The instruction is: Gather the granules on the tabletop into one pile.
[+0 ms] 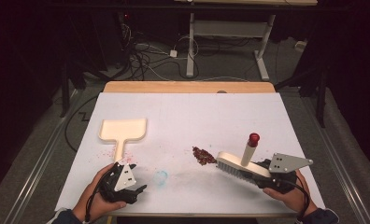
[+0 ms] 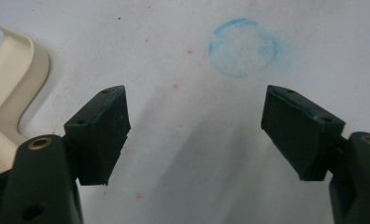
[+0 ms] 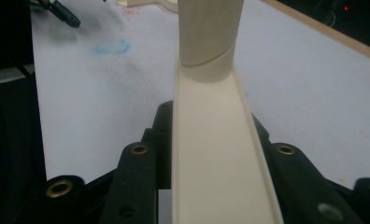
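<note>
A cream dustpan (image 1: 123,131) lies flat at the table's left, handle toward me; its edge (image 2: 12,93) curves along the left of the left gripper view. My left gripper (image 1: 138,189) rests by the handle's end, open, nothing between its fingers (image 2: 101,133). A cream brush (image 1: 237,165) with a red-tipped upright handle (image 1: 253,139) sits at the right, bristles down beside a small heap of reddish-brown crumbs (image 1: 202,156). My right gripper (image 1: 262,175) is shut on the brush's back (image 3: 216,154), which runs up between its jaws.
A faint blue ring (image 1: 160,178) marks the white table cover (image 1: 188,112) between the hands; it also appears ahead of the left jaws as a ring (image 2: 242,46). Pink specks dot the cover near the dustpan. Cables and a desk frame lie on the floor beyond the far edge.
</note>
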Available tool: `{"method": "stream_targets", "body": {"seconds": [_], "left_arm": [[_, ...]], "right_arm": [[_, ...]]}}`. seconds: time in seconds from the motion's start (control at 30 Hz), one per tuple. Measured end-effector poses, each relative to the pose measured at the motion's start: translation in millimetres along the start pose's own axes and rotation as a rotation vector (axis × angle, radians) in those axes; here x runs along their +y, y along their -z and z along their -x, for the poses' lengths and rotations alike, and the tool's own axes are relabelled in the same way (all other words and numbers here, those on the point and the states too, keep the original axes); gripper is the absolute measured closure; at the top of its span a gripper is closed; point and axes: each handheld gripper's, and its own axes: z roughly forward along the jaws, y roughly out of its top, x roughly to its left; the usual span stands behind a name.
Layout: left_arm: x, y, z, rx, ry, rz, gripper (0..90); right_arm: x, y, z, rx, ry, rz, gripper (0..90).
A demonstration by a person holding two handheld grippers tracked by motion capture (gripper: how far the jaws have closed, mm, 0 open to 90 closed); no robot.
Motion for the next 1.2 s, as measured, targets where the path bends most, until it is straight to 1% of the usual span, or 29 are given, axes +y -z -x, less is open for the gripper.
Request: {"method": "stream_targets", "body": {"seconds": [0.03, 0.13, 0.2, 0.33, 0.4, 0.47, 0.53, 0.6, 0.67, 0.73, 0.8, 0.93, 1.03, 1.13, 1.2], "left_arm": [[0.4, -0.2, 0.2, 0.001, -0.002, -0.001, 22.7], [1.6, -1.0, 0.8, 0.000, -0.006, 0.000, 22.6], [2.1, -1.5, 0.8, -0.002, -0.007, 0.001, 22.7], [2.3, -3.1, 0.6, -0.007, -0.011, -0.007, 22.7], [2.3, -3.1, 0.9, -0.007, -0.009, -0.005, 22.6], [1.7, -2.7, 0.9, -0.006, -0.007, -0.004, 22.7], [0.9, -2.1, 0.8, -0.004, -0.004, -0.003, 22.7], [0.2, -1.4, 0.5, -0.002, -0.002, -0.004, 22.7], [-0.3, -0.3, 0.5, 0.004, 0.001, -0.004, 22.7], [-1.0, 1.7, 0.3, 0.010, 0.005, 0.001, 22.6], [-1.5, 4.1, -1.7, 0.026, 0.006, 0.009, 22.6], [-2.4, 7.1, -4.8, 0.044, 0.023, 0.020, 22.6], [-2.8, 8.5, -5.3, 0.049, 0.026, 0.021, 22.6], [-3.4, 9.1, -5.8, 0.048, 0.034, 0.021, 22.6], [-3.4, 9.5, -6.0, 0.051, 0.035, 0.021, 22.7]], "right_arm": [[-1.8, -0.8, -1.3, -0.001, 0.002, -0.015, 67.7], [-4.3, -8.7, -4.1, -0.023, 0.003, -0.060, 67.7], [-4.1, -14.4, -3.6, -0.032, 0.003, -0.057, 67.7], [-0.4, -27.4, 0.3, -0.054, -0.024, -0.037, 67.8], [2.4, -33.9, 1.1, -0.068, -0.023, -0.029, 67.7], [5.2, -37.4, 2.0, -0.071, -0.026, -0.021, 67.7], [7.3, -36.3, 2.7, -0.063, -0.029, -0.001, 67.7], [8.9, -32.3, 3.2, -0.053, -0.037, 0.012, 67.7], [9.8, -27.3, 3.4, -0.052, -0.042, 0.011, 67.7], [9.3, -21.3, 3.6, -0.044, -0.051, 0.004, 67.7], [8.4, -13.7, 3.3, -0.045, -0.061, -0.006, 67.6], [11.2, 5.7, 2.2, -0.053, -0.087, -0.036, 67.6], [14.3, 21.5, 0.0, -0.053, -0.103, -0.057, 67.6], [13.0, 34.7, -2.2, -0.057, -0.115, -0.102, 67.5], [10.0, 40.9, -3.0, -0.062, -0.125, -0.144, 67.5]]}}
